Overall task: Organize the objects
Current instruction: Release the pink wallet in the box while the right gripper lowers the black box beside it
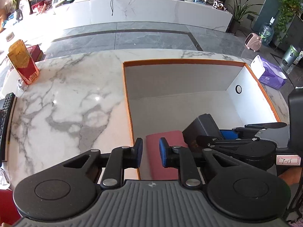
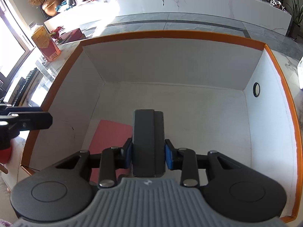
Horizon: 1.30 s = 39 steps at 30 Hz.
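Marble tabletop (image 1: 66, 98) — grey floor (image 1: 151, 37), perhaps tile.

Grey tiled floor (image 1: 151, 36) lies at twelve o'clock before a long white marble counter (image 1: 144, 9); sunlight floods from ten o'clock.

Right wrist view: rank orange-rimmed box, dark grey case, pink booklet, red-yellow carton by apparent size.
1. orange-rimmed box, fills most of the view.
2. dark grey case, close to the camera, so it looks inflated.
3. pink booklet, partly hidden, so unsure against the case.
4. red-yellow carton, far off, so it looks smaller.
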{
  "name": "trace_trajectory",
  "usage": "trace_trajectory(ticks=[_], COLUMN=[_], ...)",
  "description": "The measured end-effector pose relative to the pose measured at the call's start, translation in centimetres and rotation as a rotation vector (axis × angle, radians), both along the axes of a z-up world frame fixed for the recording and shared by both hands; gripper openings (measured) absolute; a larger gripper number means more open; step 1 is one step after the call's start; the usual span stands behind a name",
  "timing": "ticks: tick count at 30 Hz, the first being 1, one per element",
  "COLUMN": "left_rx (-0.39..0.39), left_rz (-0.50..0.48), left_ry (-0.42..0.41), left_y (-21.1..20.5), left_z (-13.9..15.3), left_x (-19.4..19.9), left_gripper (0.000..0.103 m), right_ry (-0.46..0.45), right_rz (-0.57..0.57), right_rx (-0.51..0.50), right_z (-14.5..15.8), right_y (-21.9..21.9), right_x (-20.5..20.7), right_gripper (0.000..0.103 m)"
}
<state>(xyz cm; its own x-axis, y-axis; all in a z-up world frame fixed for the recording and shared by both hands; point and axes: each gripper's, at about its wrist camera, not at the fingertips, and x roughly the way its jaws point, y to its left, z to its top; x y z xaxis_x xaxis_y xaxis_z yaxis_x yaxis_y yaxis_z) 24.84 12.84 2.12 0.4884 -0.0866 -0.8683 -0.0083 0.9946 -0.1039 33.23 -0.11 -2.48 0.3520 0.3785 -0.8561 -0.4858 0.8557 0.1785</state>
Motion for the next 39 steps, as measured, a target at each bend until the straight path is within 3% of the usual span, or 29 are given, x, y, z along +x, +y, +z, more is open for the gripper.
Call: trace_trajectory(ticks=[2, 6, 16, 22, 26, 30, 39], left_rx=[-0.008, -0.053, -0.093, -0.102, -0.104, -0.100, -0.105], left_rz=[-0.010, -0.009, -0.018, -0.015, -0.017, -0.022, -0.023], left_ry=[0.006, 0.007, -0.004, -0.003, 0.000, 0.001, 0.007], left_y=[0.1, 0.7, 1.1, 1.0, 0.9, 0.8, 0.7], left_z=[-0.4, -0.9, -1.0, -1.2, -1.3, -1.2, -1.5], left_x=[-0.1, -0.3, -0.7, -0.7, -0.7, -0.7, -0.7], left_gripper=[0.013, 0.010, 0.010, 0.010, 0.010, 0.010, 0.010], right_ry=[0.021, 0.092, 0.197, 0.128, 0.143, 0.182, 0.191], right_rz=[-0.007, -0.029, -0.075, -0.013, 0.001, 0.008, -0.004], right_rx=[0.012, 0.055, 0.085, -0.037, -0.046, -0.069, -0.098], right_z=[0.0, -0.1, -0.2, 0.3, 0.0, -1.0, -0.7], right_y=[0.4, 0.9, -0.3, -0.2, -0.7, -0.8, -1.2], right_x=[0.0, 0.0, 1.1, 1.0, 1.5, 2.1, 2.2], right_gripper=[0.036, 0.036, 0.037, 0.048, 0.050, 0.060, 0.062])
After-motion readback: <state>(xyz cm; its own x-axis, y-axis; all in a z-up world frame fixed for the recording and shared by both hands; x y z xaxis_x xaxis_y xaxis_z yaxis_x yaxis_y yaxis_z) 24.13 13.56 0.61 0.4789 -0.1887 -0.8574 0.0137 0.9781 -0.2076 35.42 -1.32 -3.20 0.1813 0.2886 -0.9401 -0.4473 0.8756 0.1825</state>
